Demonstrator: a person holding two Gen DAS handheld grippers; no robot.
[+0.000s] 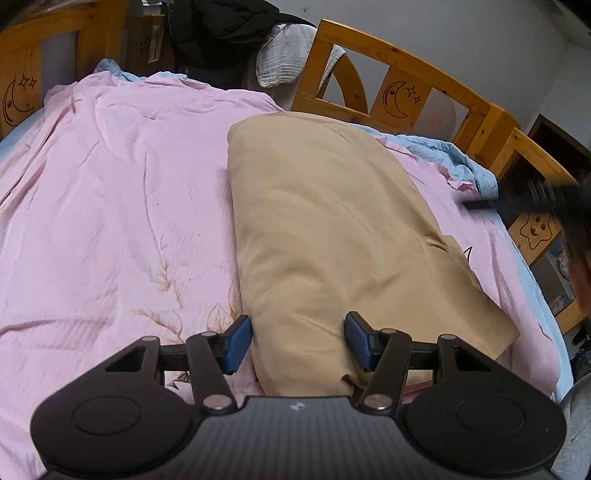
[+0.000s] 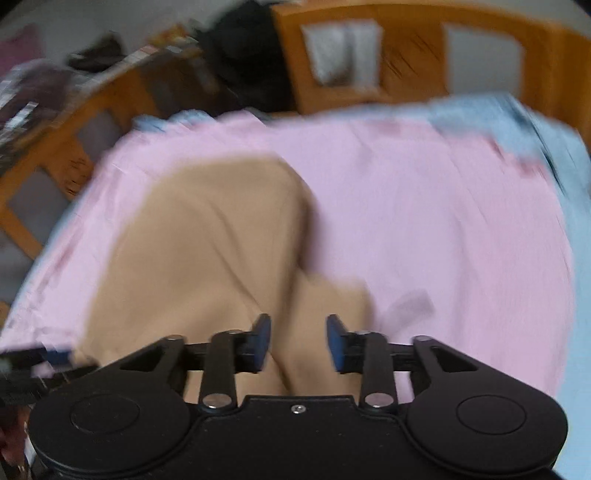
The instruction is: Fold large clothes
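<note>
Your tan garment (image 1: 325, 236) lies folded into a long, thick bundle on the pink floral quilt (image 1: 110, 206) that covers the bed, its length running away from you toward the wooden headboard (image 1: 399, 92) with the moon and star carvings. Your left tongs (image 1: 298, 341) stand apart over the near end of the bundle, blue pads (image 1: 238, 343) on either side of the cloth, gripping nothing. Your right tongs (image 2: 298, 341) also stand apart above the garment's near edge; that view is smeared with motion blur, so whether a pad touches the fabric cannot be told. In the left view the right tongs show as a dark blur at the right edge. A black jacket (image 1: 225, 33) and a white cloth (image 1: 284, 55) hang by the headboard.
</note>
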